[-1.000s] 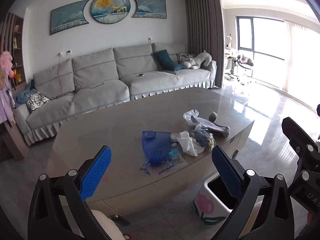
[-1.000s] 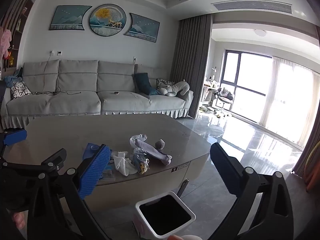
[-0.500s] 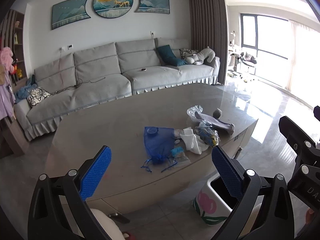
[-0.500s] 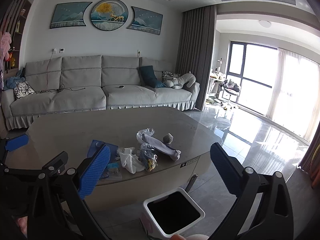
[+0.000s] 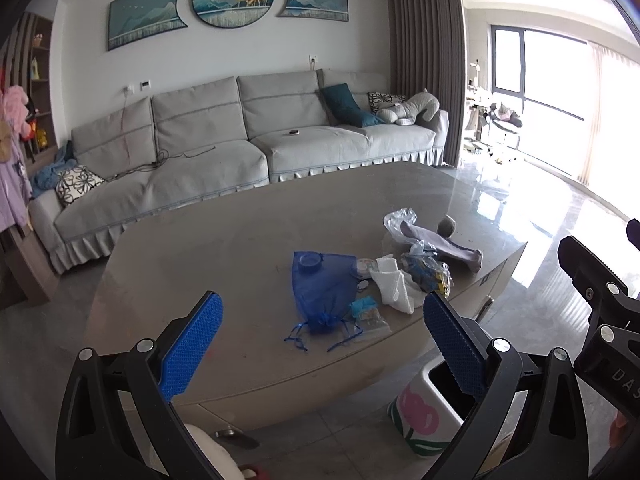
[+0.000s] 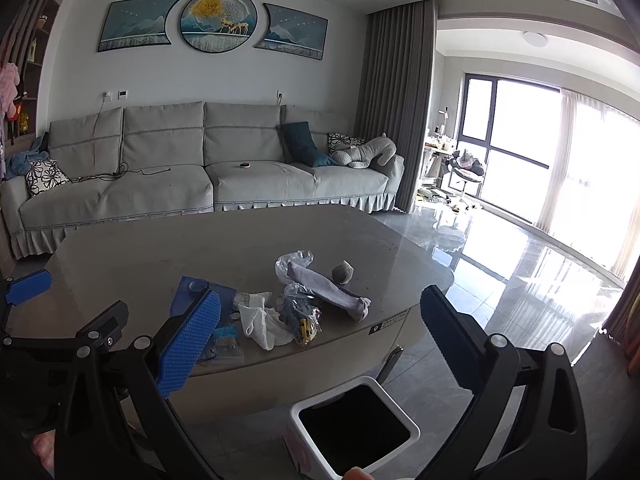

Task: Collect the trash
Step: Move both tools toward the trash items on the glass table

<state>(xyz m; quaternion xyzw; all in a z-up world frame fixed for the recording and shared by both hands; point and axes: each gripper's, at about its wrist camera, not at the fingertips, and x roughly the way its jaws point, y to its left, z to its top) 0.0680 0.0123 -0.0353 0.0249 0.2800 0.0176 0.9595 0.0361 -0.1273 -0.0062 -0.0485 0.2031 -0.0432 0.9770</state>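
**Two grippers spread wide, trash heaped at the table's near corner**

Both grippers hang short of the coffee table (image 5: 208, 248) with their blue pads far apart and nothing between them — the left gripper (image 5: 320, 340) faces the table's near edge, the right gripper (image 6: 320, 332) looks over the same edge from further right.

On the tabletop, near its front right corner, lies a loose cluster of trash: a blue drawstring mesh bag (image 5: 322, 292), a crumpled white cloth (image 5: 394, 286) just beside it, a clear plastic packet (image 5: 428, 270) with yellow and blue contents touching the cloth, a long grey sock (image 5: 444, 244) resting partly on a clear plastic wrapper (image 5: 396, 220), and a small grey ball (image 5: 447, 226) next to the sock.

A white waste bin (image 6: 354, 428) with a pink flower print stands open-topped on the tiled floor, below the table's near edge.
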